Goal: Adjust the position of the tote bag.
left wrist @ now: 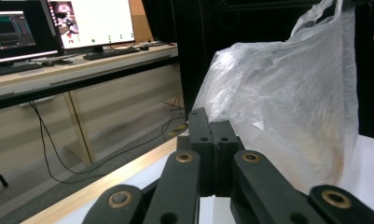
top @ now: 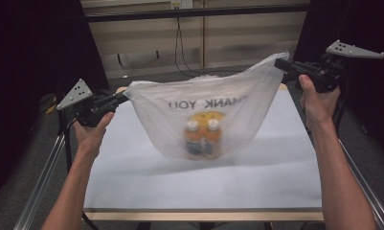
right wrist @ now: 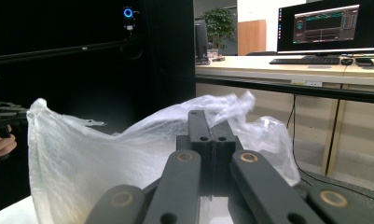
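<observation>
A thin white plastic bag (top: 213,110) printed "THANK YOU" hangs stretched above the white table (top: 132,177), held up by its two handles. Two orange bottles with white caps (top: 202,139) stand inside at its bottom, seen through the film. My left gripper (top: 125,96) is shut on the bag's left handle. My right gripper (top: 279,63) is shut on the right handle, held higher. In the left gripper view the jaws (left wrist: 212,123) are pressed together with the bag (left wrist: 287,102) spreading to the right. In the right gripper view the closed jaws (right wrist: 211,122) pinch crumpled film (right wrist: 128,149).
A metal frame rail (top: 41,177) runs along the table's left side and another along the right (top: 367,187). Black curtains stand at both sides. Cables (top: 182,52) hang down the far wall. Desks with monitors (left wrist: 89,21) lie beyond the table.
</observation>
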The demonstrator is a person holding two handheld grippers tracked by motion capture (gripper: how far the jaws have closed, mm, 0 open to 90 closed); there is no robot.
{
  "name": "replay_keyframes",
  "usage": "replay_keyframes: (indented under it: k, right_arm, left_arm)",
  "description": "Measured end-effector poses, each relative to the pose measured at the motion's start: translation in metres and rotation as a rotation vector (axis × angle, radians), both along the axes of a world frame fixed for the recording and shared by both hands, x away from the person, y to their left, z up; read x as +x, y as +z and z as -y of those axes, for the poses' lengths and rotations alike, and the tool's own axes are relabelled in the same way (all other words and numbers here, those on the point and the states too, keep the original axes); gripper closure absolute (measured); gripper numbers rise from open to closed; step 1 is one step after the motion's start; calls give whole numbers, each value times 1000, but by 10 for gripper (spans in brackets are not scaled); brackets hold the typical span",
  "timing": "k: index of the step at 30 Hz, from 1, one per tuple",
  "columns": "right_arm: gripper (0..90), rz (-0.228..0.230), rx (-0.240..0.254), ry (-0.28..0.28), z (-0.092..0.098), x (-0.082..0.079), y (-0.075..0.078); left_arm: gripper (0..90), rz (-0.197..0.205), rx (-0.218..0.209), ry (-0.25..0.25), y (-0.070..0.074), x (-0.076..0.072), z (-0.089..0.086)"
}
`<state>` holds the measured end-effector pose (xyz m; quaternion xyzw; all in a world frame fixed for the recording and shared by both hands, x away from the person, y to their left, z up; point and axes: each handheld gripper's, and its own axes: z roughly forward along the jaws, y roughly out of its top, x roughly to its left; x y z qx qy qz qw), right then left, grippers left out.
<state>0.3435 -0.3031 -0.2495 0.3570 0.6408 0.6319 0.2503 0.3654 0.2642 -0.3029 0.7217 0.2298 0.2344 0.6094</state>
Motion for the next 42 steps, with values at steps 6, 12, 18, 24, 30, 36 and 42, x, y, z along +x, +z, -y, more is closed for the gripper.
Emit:
replay_keyframes:
  k: [6, 12, 18, 24, 30, 36, 42]
  right_arm:
    - [900, -5, -3, 60, -4, -19, -19]
    - [900, -25, -34, 96, -5, -37, -39]
    - [900, -48, -38, 109, -2, -47, -52]
    - [900, -73, -66, 123, -7, -51, -68]
    - [900, -134, -72, 153, -14, -43, -91]
    - [900, -184, -116, 151, -13, -47, -102]
    - [900, -258, -135, 132, -5, -49, -124]
  left_arm:
    - [900, 12, -4, -35, -6, -17, -2]
    - [900, 5, 29, -54, -20, -31, -3]
    - [900, -8, 46, -62, -35, -38, -8]
    - [900, -39, 84, -64, -52, -35, -4]
    - [900, -64, 127, -76, -66, -34, 6]
    - [900, -83, 164, -86, -74, -37, 6]
    - [900, -126, 202, -92, -91, -39, 0]
